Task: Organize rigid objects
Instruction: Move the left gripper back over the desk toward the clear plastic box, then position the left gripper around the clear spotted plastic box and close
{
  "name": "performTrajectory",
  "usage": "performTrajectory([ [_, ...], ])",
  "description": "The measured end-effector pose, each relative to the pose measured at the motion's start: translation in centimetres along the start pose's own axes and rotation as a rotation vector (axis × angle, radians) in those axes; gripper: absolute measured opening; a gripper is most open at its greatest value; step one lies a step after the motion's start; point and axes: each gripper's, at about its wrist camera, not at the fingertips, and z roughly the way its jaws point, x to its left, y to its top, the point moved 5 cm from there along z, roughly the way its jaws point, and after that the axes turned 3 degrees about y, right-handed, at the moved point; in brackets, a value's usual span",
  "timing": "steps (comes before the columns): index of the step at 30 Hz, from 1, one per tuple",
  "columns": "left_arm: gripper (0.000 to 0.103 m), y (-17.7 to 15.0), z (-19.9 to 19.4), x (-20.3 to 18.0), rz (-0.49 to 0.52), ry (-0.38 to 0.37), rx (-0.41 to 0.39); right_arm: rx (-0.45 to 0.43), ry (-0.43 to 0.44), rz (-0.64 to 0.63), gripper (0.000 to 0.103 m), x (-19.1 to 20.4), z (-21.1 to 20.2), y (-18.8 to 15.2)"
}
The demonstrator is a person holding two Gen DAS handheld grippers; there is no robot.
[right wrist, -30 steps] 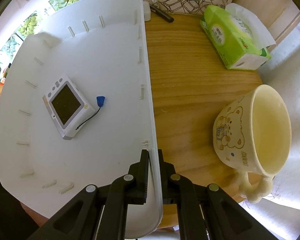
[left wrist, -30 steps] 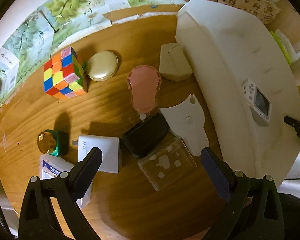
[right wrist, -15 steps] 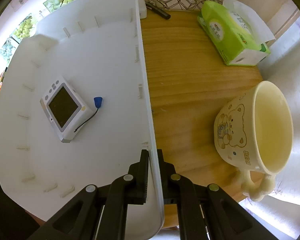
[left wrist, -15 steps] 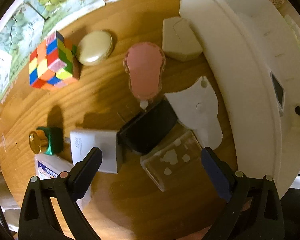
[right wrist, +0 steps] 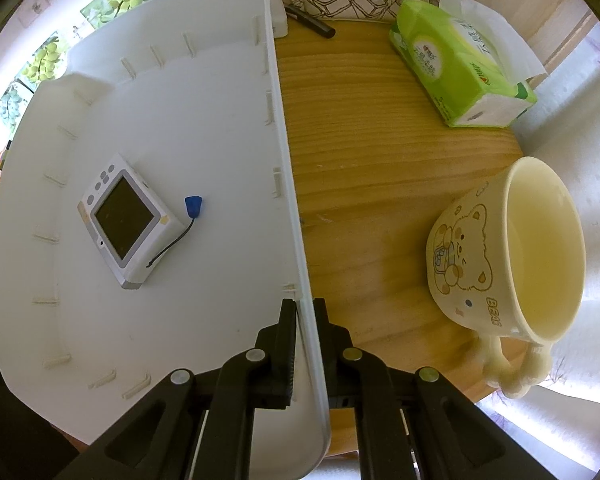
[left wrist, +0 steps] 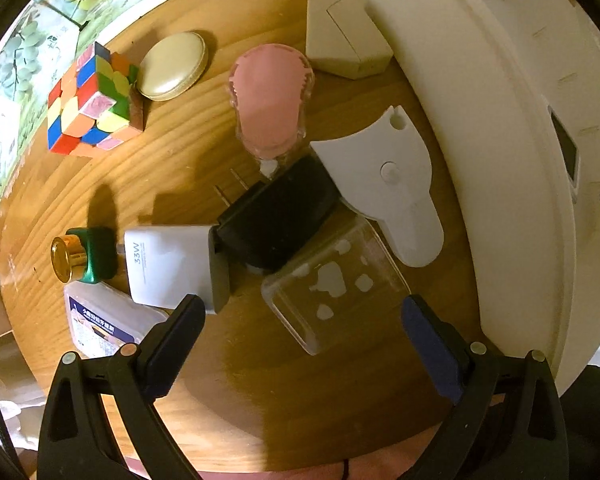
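wooden tabletop (left wrist: pixel 148 168), white bin (right wrist: pixel 204 92) as landmark. right gripper (right wrist: pixel 304 320) clamped on bin's rim wall, pointing down. small screen gadget (right wrist: pixel 126 228) lies inside bin. left gripper (left wrist: pixel 300 320) spread wide above clear plastic box (left wrist: pixel 336 284), nothing held. black charger (left wrist: pixel 280 212), pink case (left wrist: pixel 270 100), rubik's cube (left wrist: pixel 92 100) left of bin. bear mug (right wrist: pixel 512 252) right of bin.

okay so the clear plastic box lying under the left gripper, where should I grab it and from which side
Take the clear box across its two long side walls, coming straight down from above. It lies flat and skewed on the table, so roll the open left gripper to square with it. Its far corner sits against the black charger.
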Motion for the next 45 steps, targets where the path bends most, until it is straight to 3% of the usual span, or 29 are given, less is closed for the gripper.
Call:
performTrajectory([
  [7, 0.093, 0.7, 0.0, -2.0, 0.029, 0.053, 0.002, -0.007, -0.007, 0.002, 0.008, 0.0, -0.1, -0.3],
  [13, 0.074, 0.5, -0.3, -4.8, 0.065, 0.068, 0.024, -0.006, -0.010, 0.001, 0.008, 0.1, -0.1, -0.3],
  [16, 0.069, 0.4, 0.0, -5.6, 0.073, 0.074, 0.036, -0.008, -0.010, 0.001, 0.008, 0.1, -0.1, -0.4],
  [32, 0.063, 0.1, -0.1, -4.8, 0.075, 0.061, 0.031, -0.004, -0.013, -0.001, 0.008, 0.4, 0.0, -0.4],
  [45, 0.059, -1.3, -0.3, -2.4, 0.003, 0.024, 0.040, 0.007, -0.019, -0.023, 0.008, 0.7, 0.4, -0.5],
])
